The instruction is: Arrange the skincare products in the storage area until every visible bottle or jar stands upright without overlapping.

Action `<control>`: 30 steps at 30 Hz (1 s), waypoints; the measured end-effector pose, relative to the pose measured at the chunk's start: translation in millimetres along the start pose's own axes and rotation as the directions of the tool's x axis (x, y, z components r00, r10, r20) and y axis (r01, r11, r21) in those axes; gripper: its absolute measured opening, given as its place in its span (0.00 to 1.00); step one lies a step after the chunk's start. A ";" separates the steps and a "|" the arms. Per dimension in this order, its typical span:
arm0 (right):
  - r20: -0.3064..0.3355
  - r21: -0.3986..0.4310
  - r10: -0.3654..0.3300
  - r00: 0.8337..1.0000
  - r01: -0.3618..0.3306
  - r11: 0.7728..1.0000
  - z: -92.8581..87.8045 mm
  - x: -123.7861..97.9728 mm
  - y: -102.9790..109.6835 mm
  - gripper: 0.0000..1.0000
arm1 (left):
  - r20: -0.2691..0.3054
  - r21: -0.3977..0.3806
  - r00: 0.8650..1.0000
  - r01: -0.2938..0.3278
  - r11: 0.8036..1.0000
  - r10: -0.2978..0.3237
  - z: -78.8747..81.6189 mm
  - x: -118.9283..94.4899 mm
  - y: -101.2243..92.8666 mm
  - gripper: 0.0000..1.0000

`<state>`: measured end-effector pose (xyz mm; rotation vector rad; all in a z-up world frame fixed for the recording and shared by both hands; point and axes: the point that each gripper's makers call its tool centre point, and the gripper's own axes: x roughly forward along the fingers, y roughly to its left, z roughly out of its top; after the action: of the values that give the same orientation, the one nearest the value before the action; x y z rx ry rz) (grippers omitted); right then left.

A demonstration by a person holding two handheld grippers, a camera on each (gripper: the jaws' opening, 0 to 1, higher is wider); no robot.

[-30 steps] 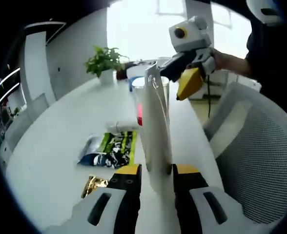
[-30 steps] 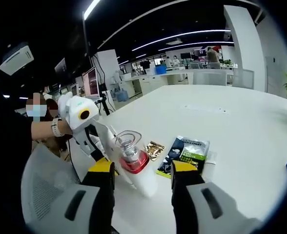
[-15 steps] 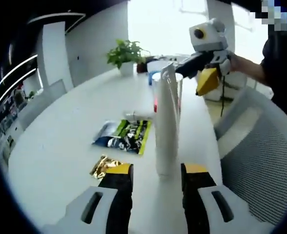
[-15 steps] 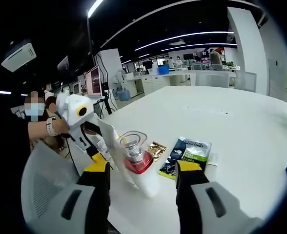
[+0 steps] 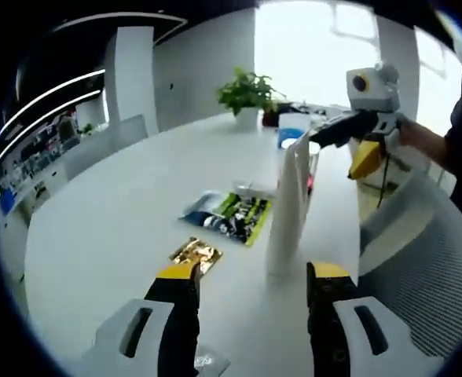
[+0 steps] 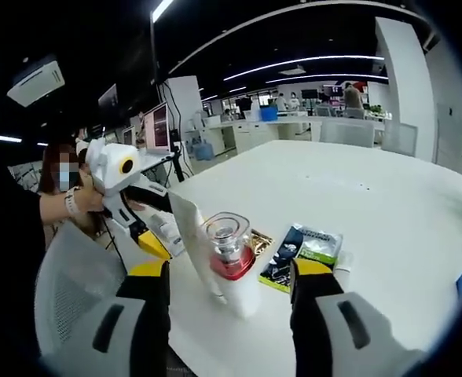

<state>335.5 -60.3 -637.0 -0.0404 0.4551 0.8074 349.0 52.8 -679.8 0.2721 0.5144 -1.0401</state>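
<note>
Both of my hand-held grippers are empty with their jaws apart: the left hand-held gripper (image 5: 251, 287) faces the white tube (image 5: 288, 210), which stands upright on the table (image 5: 121, 220) just ahead of its tips and a little toward its right jaw, long axis vertical. Beyond the tube stands the clear-capped pump bottle (image 6: 233, 263), red at the collar, upright between the jaws of my right hand-held gripper (image 6: 229, 287) and nearer to it. Tube and bottle stand close side by side; I cannot tell whether they touch. Flat on the table lie one dark-and-green sachet (image 5: 229, 217), one small gold packet (image 5: 195, 254) and one small white tube (image 5: 251, 189) behind the sachet. I count two upright and three lying flat.
</note>
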 end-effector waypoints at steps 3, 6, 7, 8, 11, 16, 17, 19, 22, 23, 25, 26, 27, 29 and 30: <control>0.003 -0.004 0.006 1.000 -0.006 1.000 0.6 -0.8 4.0 0.63 | 0.001 -0.016 1.000 -0.025 1.000 0.025 -0.4 -5.5 0.3 0.57; 0.004 -0.011 0.006 1.000 -0.006 1.000 0.9 -2.1 6.4 0.64 | 0.025 -0.040 0.998 -0.050 0.998 0.051 2.3 -11.7 3.0 0.57; 0.003 -0.010 0.008 1.000 -0.008 1.000 0.6 -2.6 7.2 0.64 | 0.034 -0.062 0.998 -0.049 0.997 0.051 3.3 -13.9 2.6 0.59; 0.003 -0.011 0.008 1.000 -0.008 1.000 0.3 -3.1 7.7 0.64 | 0.039 -0.076 0.998 -0.049 0.996 0.053 3.7 -15.4 2.4 0.61; 0.001 -0.020 0.007 1.000 -0.007 1.000 -0.5 -4.8 9.1 0.66 | 0.025 -0.077 0.997 -0.075 0.994 0.077 0.8 -21.1 3.1 0.65; 0.001 -0.027 0.011 1.000 -0.011 1.000 -0.4 -6.2 11.7 0.68 | 0.000 -0.085 0.996 -0.084 0.993 0.084 -4.4 -27.8 -1.2 0.74; -0.002 -0.029 0.012 1.000 -0.012 1.000 -0.8 -6.2 12.4 0.70 | -0.009 -0.087 0.996 -0.091 0.992 0.090 -6.1 -29.5 -1.8 0.76; -0.005 -0.033 0.010 1.000 -0.011 0.999 -1.6 -5.6 12.4 0.75 | -0.017 -0.087 0.995 -0.102 0.991 0.101 -7.8 -31.9 -1.9 0.79; -0.016 -0.037 0.012 1.000 -0.013 0.999 -4.1 -5.3 13.5 0.80 | -0.034 -0.095 0.993 -0.114 0.989 0.111 -10.2 -36.5 -4.1 0.85; -0.020 -0.038 0.014 1.000 -0.015 0.999 -5.1 -5.2 14.3 0.82 | -0.037 -0.096 0.993 -0.118 0.988 0.114 -10.2 -37.7 -4.8 0.88; -0.028 -0.045 0.014 1.000 -0.016 0.999 -7.2 -4.9 16.2 0.87 | -0.057 -0.094 0.992 -0.121 0.988 0.116 -14.0 -40.1 -5.9 0.90; -0.033 -0.049 0.013 0.999 -0.015 0.999 -8.4 -4.5 17.1 0.89 | -0.070 -0.092 0.991 -0.123 0.988 0.116 -16.4 -40.9 -6.4 0.93; -0.037 -0.051 0.012 0.999 -0.014 0.999 -9.2 -4.3 17.5 0.92 | -0.085 -0.089 0.990 -0.122 0.989 0.115 -19.6 -41.8 -7.7 0.96; -0.051 -0.055 0.014 0.999 -0.016 0.998 -11.9 -3.6 18.8 0.98 | -0.110 -0.078 0.988 -0.116 0.990 0.107 -25.0 -43.9 -10.4 0.97; -0.060 -0.058 0.015 0.998 -0.018 0.998 -13.7 -3.0 19.6 0.99 | -0.118 -0.074 0.987 -0.116 0.990 0.107 -26.7 -45.1 -11.1 0.97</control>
<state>314.7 -51.5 -645.5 -0.1156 0.4881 0.8374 313.8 93.2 -678.4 0.2868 0.6349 -0.8961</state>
